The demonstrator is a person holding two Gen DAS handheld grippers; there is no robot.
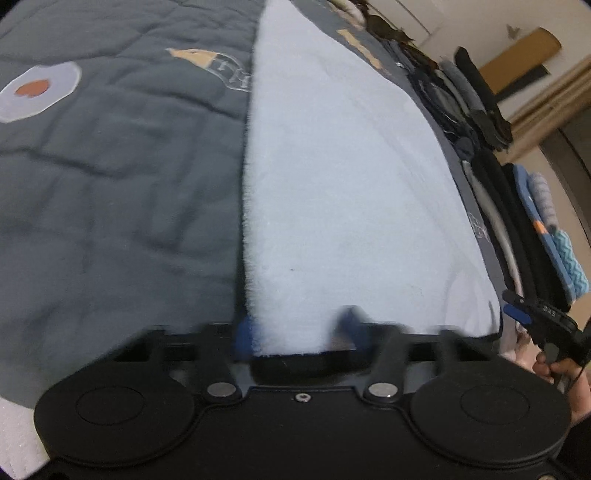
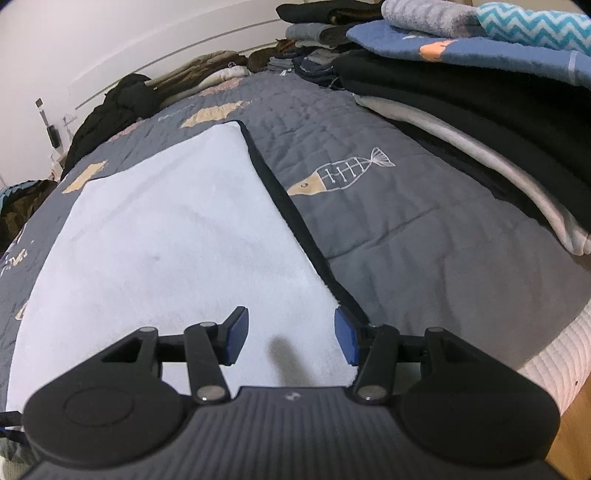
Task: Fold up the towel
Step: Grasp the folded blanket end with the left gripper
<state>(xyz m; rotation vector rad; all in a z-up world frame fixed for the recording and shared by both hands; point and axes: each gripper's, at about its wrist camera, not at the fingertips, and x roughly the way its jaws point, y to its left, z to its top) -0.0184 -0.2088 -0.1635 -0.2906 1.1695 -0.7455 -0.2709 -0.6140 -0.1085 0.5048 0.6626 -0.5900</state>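
One pale blue towel [image 2: 166, 229], one grey quilt [image 2: 424, 221], two grippers.

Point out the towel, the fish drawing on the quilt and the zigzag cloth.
towel [image 2: 166, 229], right wrist view, middle of its top face
fish drawing [image 2: 340, 175], right wrist view, its body
zigzag cloth [image 2: 535, 22], right wrist view, top fold

The towel [image 2: 173, 236] lies flat on the bed [image 2: 424, 229], near its front edge. Stacks of folded clothes [image 2: 461, 77] line the bed's right edge, right of the towel and apart from it. More piled garments [image 2: 122, 103] lie along the bed's far edge, behind the towel. The towel's near corner sits between the left claw's [image 1: 295, 332] fingers.
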